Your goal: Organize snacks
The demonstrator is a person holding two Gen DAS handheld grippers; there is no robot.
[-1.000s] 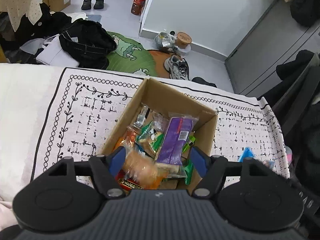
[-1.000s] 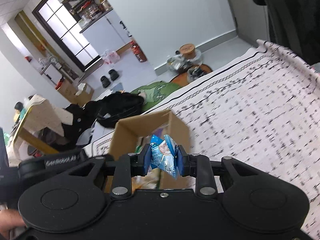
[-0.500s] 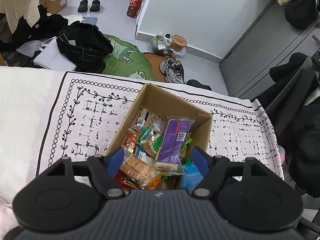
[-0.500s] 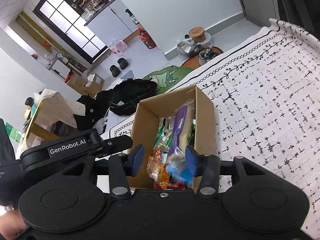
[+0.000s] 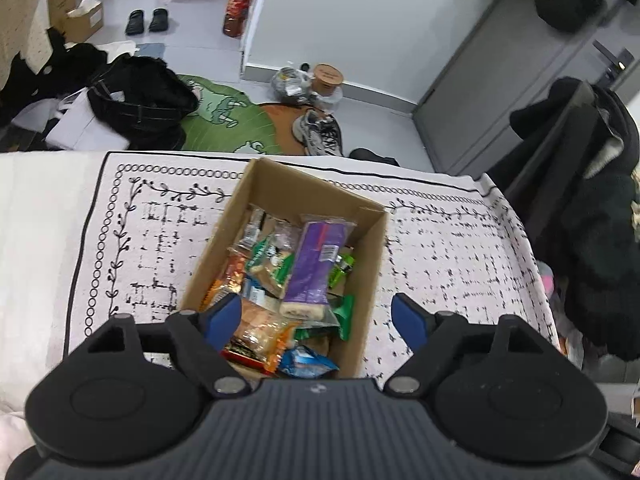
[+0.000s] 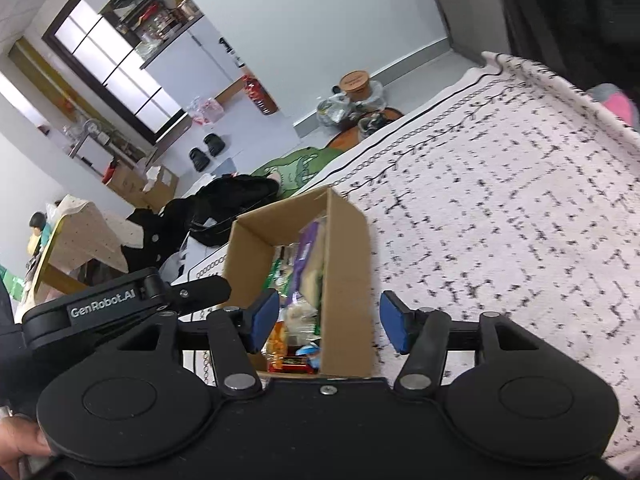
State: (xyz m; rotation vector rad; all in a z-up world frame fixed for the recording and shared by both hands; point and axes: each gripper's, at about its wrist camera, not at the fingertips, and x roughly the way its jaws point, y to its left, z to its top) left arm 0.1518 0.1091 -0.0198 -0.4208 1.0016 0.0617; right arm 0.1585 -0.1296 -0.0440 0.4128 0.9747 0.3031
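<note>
An open cardboard box (image 5: pixel 280 190) stands on the patterned white cloth (image 5: pixel 160 240), packed with snacks. A long purple pack (image 5: pixel 316 264) lies on top, with an orange cracker pack (image 5: pixel 260 330) and a blue packet (image 5: pixel 306 362) at the near end. My left gripper (image 5: pixel 316 318) hovers over the box's near end; its jaws are opening and nothing sits between the pads. My right gripper (image 6: pixel 330 322) hangs above the box (image 6: pixel 348 280) near its right wall, jaws opening and empty. The blue packet (image 6: pixel 312 350) lies below it. The left gripper's body (image 6: pixel 120 308) shows at the left.
Beyond the cloth's far edge the floor holds black clothes (image 5: pixel 140 100), a green mat (image 5: pixel 232 120) and a sneaker (image 5: pixel 316 132). A dark chair with coats (image 5: pixel 580 200) stands at the right. A person's hand (image 6: pixel 20 440) shows at the bottom left.
The right gripper let go of the blue packet, which now lies in the box. The orange pack dropped from the left gripper into the box. Both jaws widened and drew back.
</note>
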